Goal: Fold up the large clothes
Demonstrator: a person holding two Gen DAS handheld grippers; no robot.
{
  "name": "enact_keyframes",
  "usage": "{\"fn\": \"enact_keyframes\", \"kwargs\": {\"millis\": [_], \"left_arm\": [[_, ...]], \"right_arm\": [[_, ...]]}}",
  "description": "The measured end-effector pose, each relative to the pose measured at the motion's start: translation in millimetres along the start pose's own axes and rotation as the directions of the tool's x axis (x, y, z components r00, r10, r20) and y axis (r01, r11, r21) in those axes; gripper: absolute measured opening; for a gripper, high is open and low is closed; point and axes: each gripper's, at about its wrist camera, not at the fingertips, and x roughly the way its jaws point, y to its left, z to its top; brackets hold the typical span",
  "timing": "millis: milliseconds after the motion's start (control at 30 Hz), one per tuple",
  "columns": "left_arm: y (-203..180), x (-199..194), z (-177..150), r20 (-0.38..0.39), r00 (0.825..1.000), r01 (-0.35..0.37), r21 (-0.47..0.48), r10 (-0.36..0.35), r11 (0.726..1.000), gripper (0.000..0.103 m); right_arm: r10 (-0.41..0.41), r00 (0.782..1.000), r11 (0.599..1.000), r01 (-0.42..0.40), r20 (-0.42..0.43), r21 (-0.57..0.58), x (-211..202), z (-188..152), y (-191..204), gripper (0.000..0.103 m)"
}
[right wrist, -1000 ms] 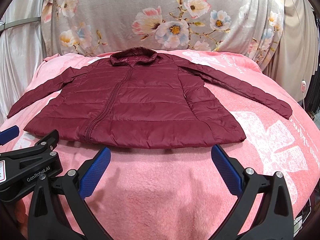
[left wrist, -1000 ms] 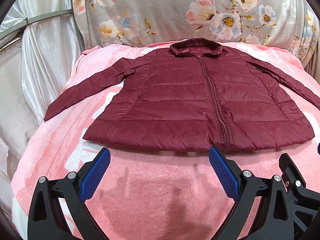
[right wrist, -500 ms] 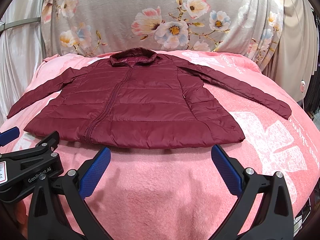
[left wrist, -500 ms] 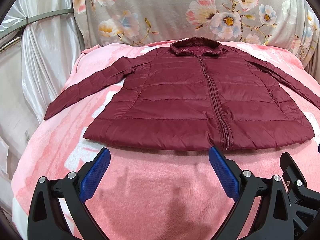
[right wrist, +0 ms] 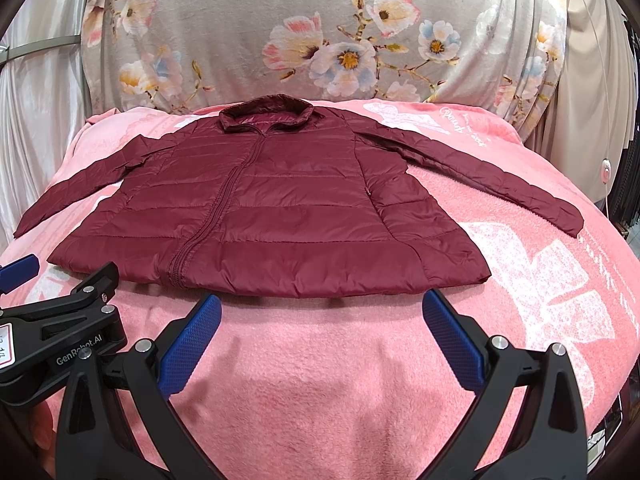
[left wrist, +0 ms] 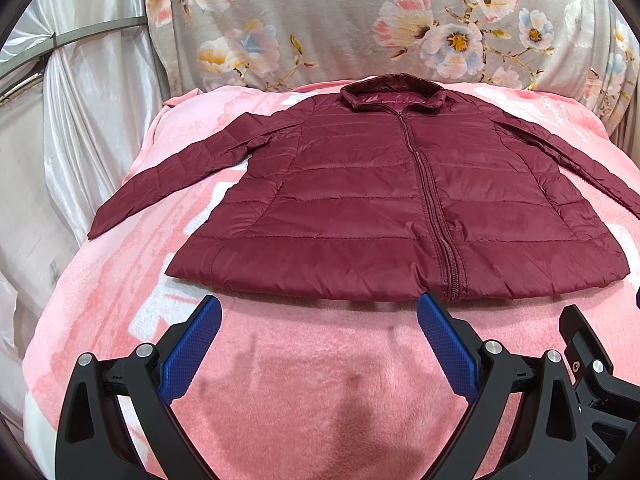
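A maroon quilted jacket [left wrist: 360, 200] lies flat, face up and zipped, on a pink blanket, collar at the far side, both sleeves spread out; it also shows in the right wrist view [right wrist: 272, 208]. My left gripper [left wrist: 318, 312] is open and empty, hovering just short of the hem, left of the zip. My right gripper [right wrist: 322, 308] is open and empty, just short of the hem's right half. The left gripper's body [right wrist: 60, 320] shows at the left of the right wrist view.
The pink blanket [left wrist: 320, 380] covers a raised surface that drops off at left and right. A grey floral cloth [left wrist: 340, 28] hangs behind. White satin drapes [left wrist: 60, 120] hang at left. Beige curtains [right wrist: 592, 80] hang at right.
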Motion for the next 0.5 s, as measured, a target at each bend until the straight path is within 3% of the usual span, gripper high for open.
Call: {"fn": "enact_keyframes", "kwargs": {"millis": [500], "left_arm": [[0.5, 0.5, -0.4, -0.002, 1.0, 0.0, 0.0, 0.0, 1.0, 0.095]], "right_arm": [[0.0, 1.0, 1.0, 0.0, -0.002, 0.002, 0.4, -0.7, 0.2, 0.098]]}}
